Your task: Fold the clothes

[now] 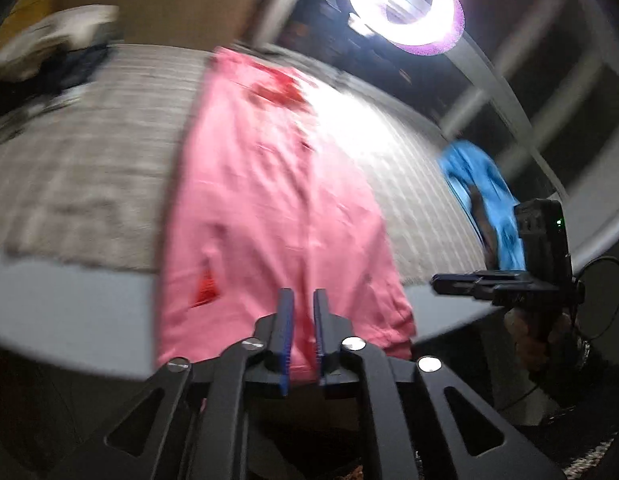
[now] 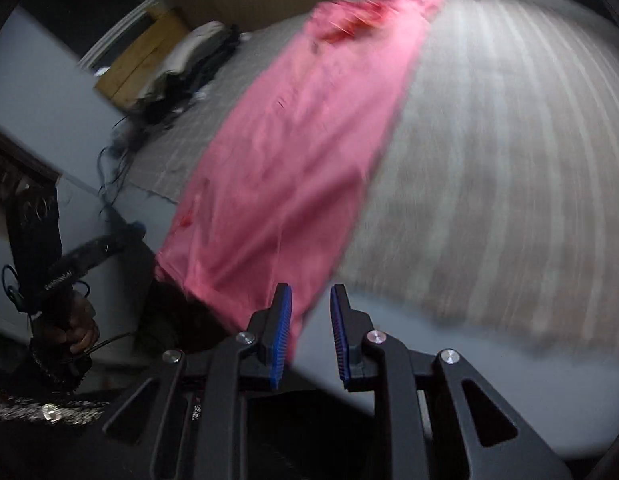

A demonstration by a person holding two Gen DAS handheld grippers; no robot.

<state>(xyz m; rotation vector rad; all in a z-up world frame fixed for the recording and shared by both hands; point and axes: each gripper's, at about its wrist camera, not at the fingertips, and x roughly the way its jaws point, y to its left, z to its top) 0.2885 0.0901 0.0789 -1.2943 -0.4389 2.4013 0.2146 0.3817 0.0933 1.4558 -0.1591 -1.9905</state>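
The pink garment (image 1: pixel 269 208) is laid lengthwise on the grey striped bedcover (image 1: pixel 89 152); both the left gripper (image 1: pixel 303 300) and right gripper (image 2: pixel 309 296) are held slightly parted, nothing clamped

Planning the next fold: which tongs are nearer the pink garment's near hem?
Left. The left tongs sit over the pink garment at its hem; the right tongs are just off its corner, over the grey bed edge.

A bed (image 2: pixel 509 140) with a striped grey cover carried a pink garment (image 2: pixel 293 128) and a blue cloth (image 1: pixel 481 184).
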